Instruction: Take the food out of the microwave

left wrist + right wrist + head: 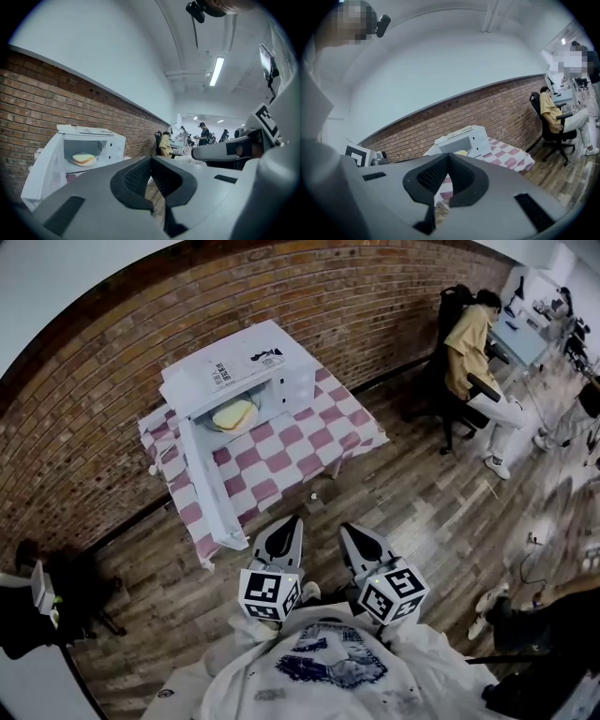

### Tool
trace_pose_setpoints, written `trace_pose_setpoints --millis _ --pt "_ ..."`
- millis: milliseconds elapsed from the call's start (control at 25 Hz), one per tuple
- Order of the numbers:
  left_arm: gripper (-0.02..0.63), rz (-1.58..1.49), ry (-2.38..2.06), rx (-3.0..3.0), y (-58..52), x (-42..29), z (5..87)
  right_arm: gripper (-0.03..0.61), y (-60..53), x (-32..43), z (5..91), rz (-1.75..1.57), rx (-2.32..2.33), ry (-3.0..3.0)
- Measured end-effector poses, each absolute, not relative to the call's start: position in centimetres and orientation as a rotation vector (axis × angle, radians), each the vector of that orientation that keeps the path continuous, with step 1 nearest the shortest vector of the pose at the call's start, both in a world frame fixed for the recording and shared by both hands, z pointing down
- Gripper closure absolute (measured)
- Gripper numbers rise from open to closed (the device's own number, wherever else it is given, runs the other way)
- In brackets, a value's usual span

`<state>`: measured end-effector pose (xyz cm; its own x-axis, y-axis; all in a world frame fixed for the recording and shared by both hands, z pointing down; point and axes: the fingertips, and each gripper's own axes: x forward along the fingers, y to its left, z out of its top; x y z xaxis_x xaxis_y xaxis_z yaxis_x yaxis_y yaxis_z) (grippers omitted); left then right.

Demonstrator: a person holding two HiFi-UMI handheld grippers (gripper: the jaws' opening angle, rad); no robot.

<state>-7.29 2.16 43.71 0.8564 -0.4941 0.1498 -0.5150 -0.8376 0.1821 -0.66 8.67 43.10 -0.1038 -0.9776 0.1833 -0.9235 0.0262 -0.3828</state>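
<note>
A white microwave point(246, 371) stands on a table with a pink-and-white checked cloth point(281, 451), its door point(204, 482) swung wide open. Inside lies a sandwich on a plate point(234, 414), also visible as the sandwich point(84, 159) in the left gripper view. My left gripper point(281, 538) and right gripper point(361, 545) are held side by side in front of my chest, well short of the table. Both have their jaws shut with nothing between them. In the right gripper view the microwave point(464, 140) sits just beyond the jaw tips.
A brick wall point(122, 352) runs behind the table. A person in a yellow top sits on an office chair point(469, 362) at the right. A dark chair and bag point(37, 606) stand at the left. Wooden floor point(431, 512) lies between me and the table.
</note>
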Motion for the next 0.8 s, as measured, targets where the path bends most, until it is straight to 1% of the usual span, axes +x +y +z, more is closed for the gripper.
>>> trace_pose_setpoints --millis 280,560,800 --pt "0.604 0.132 -0.792 2.794 0.8 -7.2 43.9 0.565 6.8 -1.0 42.8 -0.616 -1.975 2.203" --pt "0.604 0.136 -0.833 2.770 -1.4 -6.1 44.5 0.565 4.6 0.5 43.3 -0.628 -1.951 2.226" --pt "0.604 0.160 -0.888 2.745 -4.6 -4.6 45.0 0.565 0.7 2.2 43.7 -0.657 -1.892 2.263"
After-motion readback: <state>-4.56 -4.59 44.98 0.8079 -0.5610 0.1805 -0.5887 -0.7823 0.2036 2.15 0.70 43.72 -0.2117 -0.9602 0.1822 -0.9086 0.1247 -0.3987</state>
